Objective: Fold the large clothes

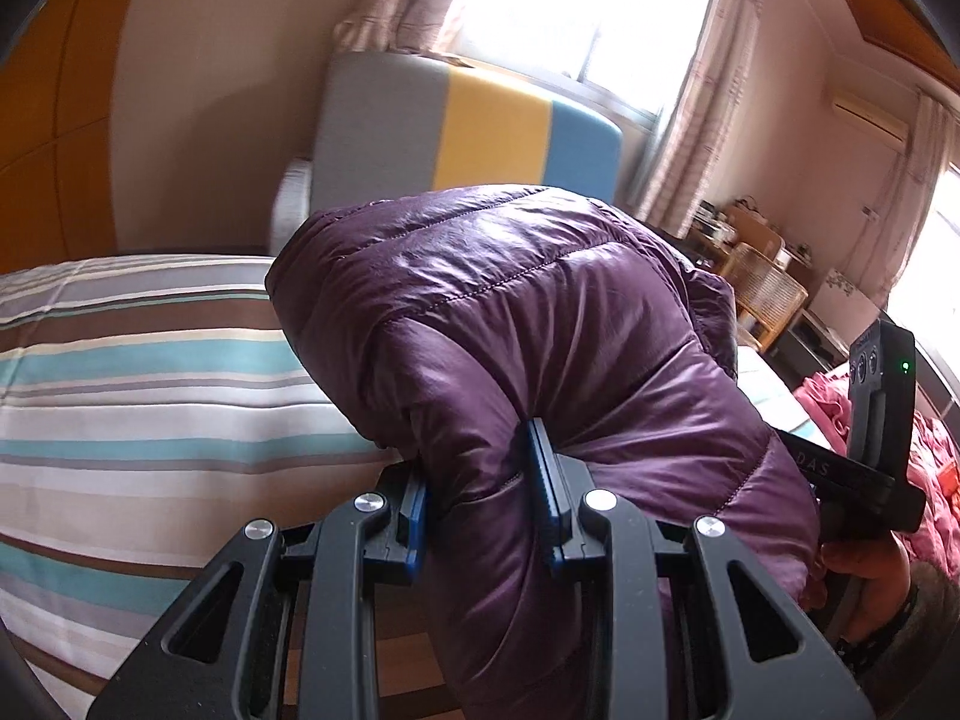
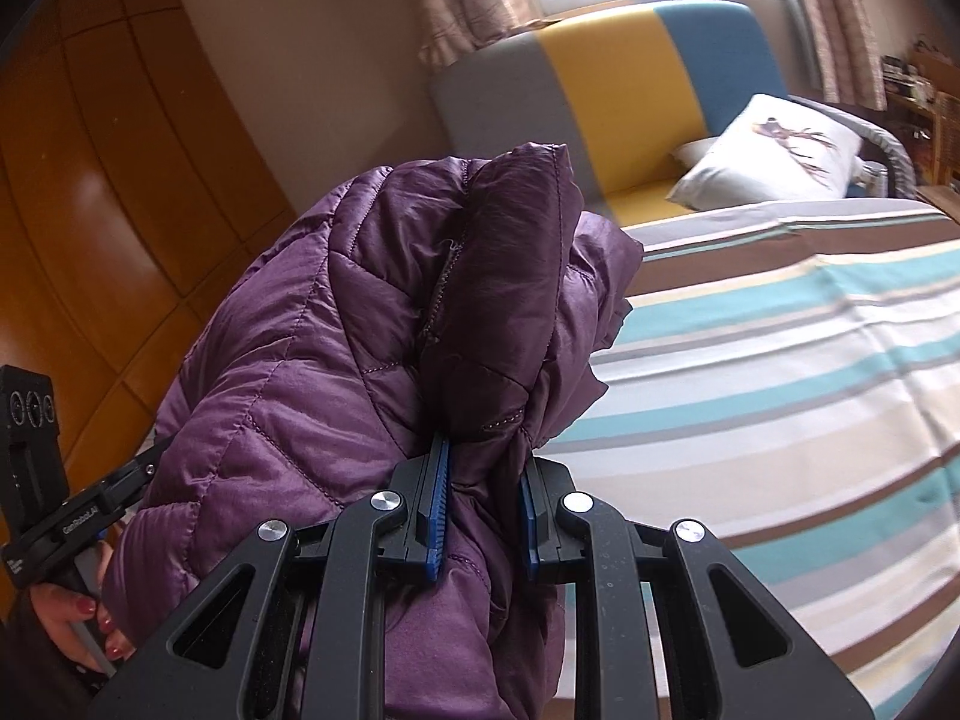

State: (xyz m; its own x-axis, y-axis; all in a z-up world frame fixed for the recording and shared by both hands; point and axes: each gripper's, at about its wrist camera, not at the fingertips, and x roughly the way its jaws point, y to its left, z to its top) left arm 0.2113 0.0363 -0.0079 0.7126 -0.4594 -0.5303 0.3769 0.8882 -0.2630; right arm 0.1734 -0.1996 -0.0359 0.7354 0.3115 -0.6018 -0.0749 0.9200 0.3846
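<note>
since both tongs are clamped on it, the purple quilted jacket hangs bunched in the air between them, above the near edge of the striped bed. left tongs: blue pads pinched on a thick wad of padded fabric, jaws held a little apart by the bulk. right tongs: same, shut on a doubled fold with a zip line running up it. in the left wrist view the other tool's body and a hand show at the right edge; in the right wrist view a hand with painted nails grips the other handle at lower left.

handling, as a judgement: light for its size, puffy, very soft, no stiffness, so it droops wherever it isn't held. the shell looks shiny and slick, so layers will likely slide over each other and a shallow pinch may creep out. the fill springs back, so folds will need pressing flat on the bed.

where to grip: stitched seams, hem or the zip edge look best, since fabric there is thinner and denser than the puffed panels. take hold near two matching corners or shoulders, well apart, so the jacket spreads. which part each pinch holds now can't be told, too bunched.

other stuff: grey, yellow and blue headboard, white pillow, pink cloth at far right.
</note>
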